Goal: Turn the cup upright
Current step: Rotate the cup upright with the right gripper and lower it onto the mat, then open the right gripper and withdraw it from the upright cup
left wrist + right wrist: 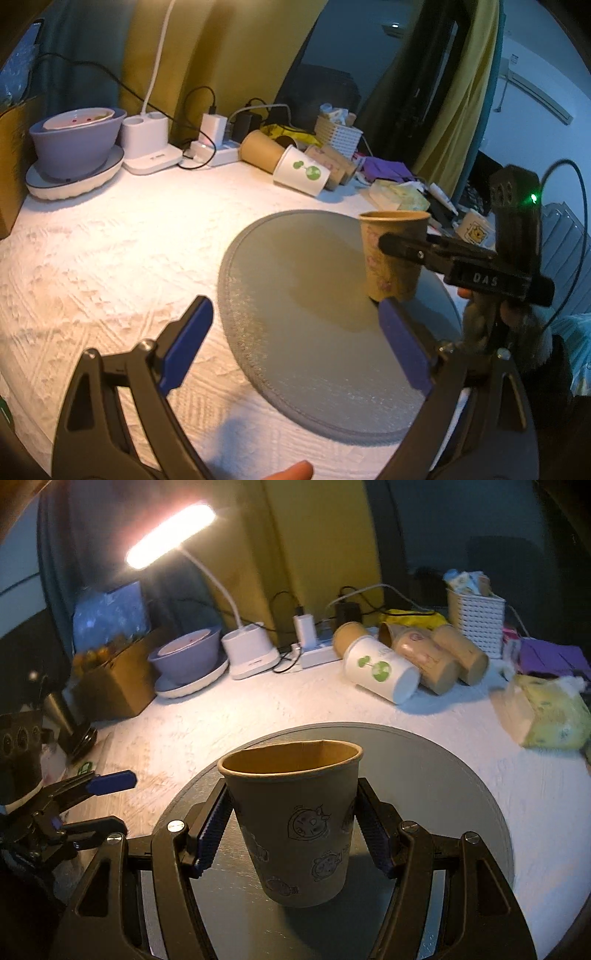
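between right claw (291, 834) fingers, upright cup (295, 819)

A lit desk lamp (170, 535) stands at the back of the white textured tablecloth (110, 258), beside a purple bowl (186, 657) on a white dish. Several paper cups (406, 664) lie on their sides near a white basket (474, 614) and a tissue pack (546, 712).

Black tools with blue pads

The left tool (295, 328) has black skeletal arms, silver screws and smooth blue fingers (186, 345). The right tool (291, 832) has ribbed blue pads (212, 830), white "DAS" lettering, a green light and a thin black cable.
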Motion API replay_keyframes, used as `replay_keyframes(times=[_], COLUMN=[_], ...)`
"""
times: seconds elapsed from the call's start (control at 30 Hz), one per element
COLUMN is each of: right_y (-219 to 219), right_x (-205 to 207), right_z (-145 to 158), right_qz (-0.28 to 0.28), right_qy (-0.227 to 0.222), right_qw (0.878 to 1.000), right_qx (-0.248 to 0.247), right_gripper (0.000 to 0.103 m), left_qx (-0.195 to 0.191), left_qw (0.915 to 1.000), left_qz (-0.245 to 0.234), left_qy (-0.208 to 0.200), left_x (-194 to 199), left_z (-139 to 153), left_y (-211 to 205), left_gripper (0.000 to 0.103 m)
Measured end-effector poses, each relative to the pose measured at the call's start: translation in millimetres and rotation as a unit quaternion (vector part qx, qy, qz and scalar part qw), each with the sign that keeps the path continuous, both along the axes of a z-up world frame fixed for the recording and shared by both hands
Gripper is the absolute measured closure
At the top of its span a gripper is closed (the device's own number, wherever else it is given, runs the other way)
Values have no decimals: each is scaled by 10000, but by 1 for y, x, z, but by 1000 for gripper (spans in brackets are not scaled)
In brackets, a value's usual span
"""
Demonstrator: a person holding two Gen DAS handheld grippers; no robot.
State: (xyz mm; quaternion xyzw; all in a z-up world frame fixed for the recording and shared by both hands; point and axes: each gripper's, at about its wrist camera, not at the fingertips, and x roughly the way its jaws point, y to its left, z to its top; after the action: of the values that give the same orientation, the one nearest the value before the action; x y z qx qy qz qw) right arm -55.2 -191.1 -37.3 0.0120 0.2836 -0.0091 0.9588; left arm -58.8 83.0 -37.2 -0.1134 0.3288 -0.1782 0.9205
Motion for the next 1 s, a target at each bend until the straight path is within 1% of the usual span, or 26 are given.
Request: replay_keyframes(times=[0.3,0.43,0.5,0.6,0.7,0.8,1.0], right_y=[3,-2,-2,0,1,-1,-4], right_x=[-23,-31,-28,-22,-16,-14,-20], right_z=[-3,-2,2,8,7,0,-2], right_qz=[-192,-245,-278,-171,-133,-228,-353], right_qy=[-179,-299,-354,-419,-351,-215,-153], right_qw=[9989,9988,9985,9985,9987,9989,9987], right_qx=[-378,-302,-299,-321,-352,-354,-340], right_gripper=[33,33,33,33,32,28,28], left_qx=[81,133,146,160,150,148,195], left_qw=[10000,9999,9999,9999,9999,9999,9998], left_qz=[-1,-17,-32,-45,-33,-34,-88], left_qy=[12,1,-6,-16,3,13,-21], left_x=[1,1,1,1,1,1,1], left_z=[-2,-3,-3,-3,-4,-4,-4], left_y=[-2,-5,-6,-6,-6,-6,-9], left_gripper=[11,11,11,11,11,11,11])
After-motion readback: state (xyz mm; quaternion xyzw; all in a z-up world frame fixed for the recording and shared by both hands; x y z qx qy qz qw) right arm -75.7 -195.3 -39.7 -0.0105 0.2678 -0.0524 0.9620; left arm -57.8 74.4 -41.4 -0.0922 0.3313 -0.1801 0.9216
